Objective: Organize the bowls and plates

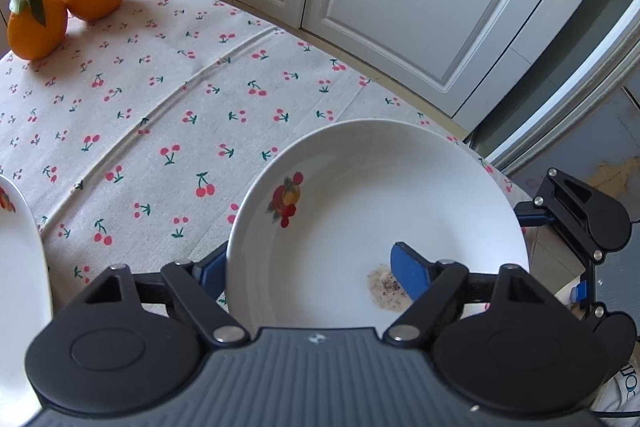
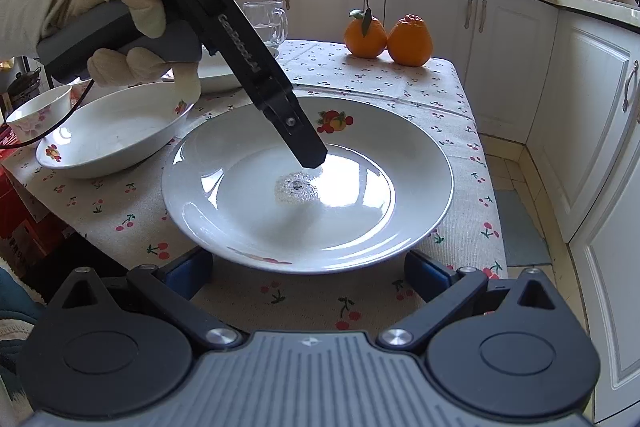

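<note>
The left gripper (image 1: 308, 277) points steeply down over the near rim of a white deep plate (image 1: 400, 187). Its jaws stand partly apart and straddle that rim: one blue pad (image 1: 412, 269) sits inside the dish, the other (image 1: 210, 273) outside it over the cloth. Whether the pads already press on the rim cannot be told. In the right wrist view the same tool comes in from the upper left, held by a gloved hand (image 2: 100, 23); its black body bears the white letters "DAS" and, along the arm, "GenRobot.AI", with smaller lines under "DAS" too fine to read. Its tip hangs just above a small patch of dark crumbs (image 2: 296, 187) in the middle of the plate.

The right gripper (image 2: 308, 271) waits at the near edge of that plate, jaws wide apart, blue pads on either side, holding nothing.

The plate carries a red and yellow fruit motif (image 2: 334, 121) on its inner wall and sits on a table (image 2: 440, 95) covered by a pale cloth printed with cherries. Beside it on the left stands a second white dish (image 2: 112, 135) with the same motif, and further left a small floral bowl (image 2: 36, 113). Behind are another white plate (image 2: 218, 73) and a glass mug (image 2: 266, 21). Two oranges (image 2: 388, 37) stand touching at the far corner. White cabinets (image 2: 432, 11) line the kitchen behind.
</note>
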{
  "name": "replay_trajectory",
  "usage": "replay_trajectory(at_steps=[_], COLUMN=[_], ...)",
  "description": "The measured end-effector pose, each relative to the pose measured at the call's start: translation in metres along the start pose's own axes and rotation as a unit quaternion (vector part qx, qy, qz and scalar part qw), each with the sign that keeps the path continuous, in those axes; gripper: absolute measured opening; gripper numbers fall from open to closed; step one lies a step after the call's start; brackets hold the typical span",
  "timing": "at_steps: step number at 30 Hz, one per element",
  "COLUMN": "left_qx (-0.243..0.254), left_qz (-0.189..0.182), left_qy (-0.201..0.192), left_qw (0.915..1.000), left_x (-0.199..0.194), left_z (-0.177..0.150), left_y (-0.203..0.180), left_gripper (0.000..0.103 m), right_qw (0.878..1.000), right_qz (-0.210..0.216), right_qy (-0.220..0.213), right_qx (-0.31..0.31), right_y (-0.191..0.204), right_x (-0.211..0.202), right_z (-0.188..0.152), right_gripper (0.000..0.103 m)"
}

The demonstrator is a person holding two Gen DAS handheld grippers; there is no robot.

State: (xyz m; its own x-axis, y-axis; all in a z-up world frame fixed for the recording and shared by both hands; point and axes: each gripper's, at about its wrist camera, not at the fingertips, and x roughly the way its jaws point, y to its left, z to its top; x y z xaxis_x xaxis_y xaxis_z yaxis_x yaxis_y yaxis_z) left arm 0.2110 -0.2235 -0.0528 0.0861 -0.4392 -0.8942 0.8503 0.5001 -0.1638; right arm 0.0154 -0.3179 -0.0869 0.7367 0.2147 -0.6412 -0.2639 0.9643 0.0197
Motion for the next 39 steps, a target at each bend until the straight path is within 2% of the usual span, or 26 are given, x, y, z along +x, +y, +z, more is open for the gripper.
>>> replay_trajectory(at_steps=[24,39], left_qx=[0.01,0.012], left_qz=[-0.009,-0.011], left_qy=[0.004,-0.019], left_qw=[0.9999,0.9997], left_x=[0.002,0.016], left_z=[0.012,0.051], left_y=[0.003,0.025], left_gripper=[0.077,0.077], right_qw=[1.0,1.0], right_qz=[0.004,-0.01], right_qy=[0.013,0.02], right_qx=[-0.004,0.004], right_y=[-0.002,-0.031], right_x=[-0.001,0.02], right_z=[0.013,0.029], right_gripper=[0.103,0.103])
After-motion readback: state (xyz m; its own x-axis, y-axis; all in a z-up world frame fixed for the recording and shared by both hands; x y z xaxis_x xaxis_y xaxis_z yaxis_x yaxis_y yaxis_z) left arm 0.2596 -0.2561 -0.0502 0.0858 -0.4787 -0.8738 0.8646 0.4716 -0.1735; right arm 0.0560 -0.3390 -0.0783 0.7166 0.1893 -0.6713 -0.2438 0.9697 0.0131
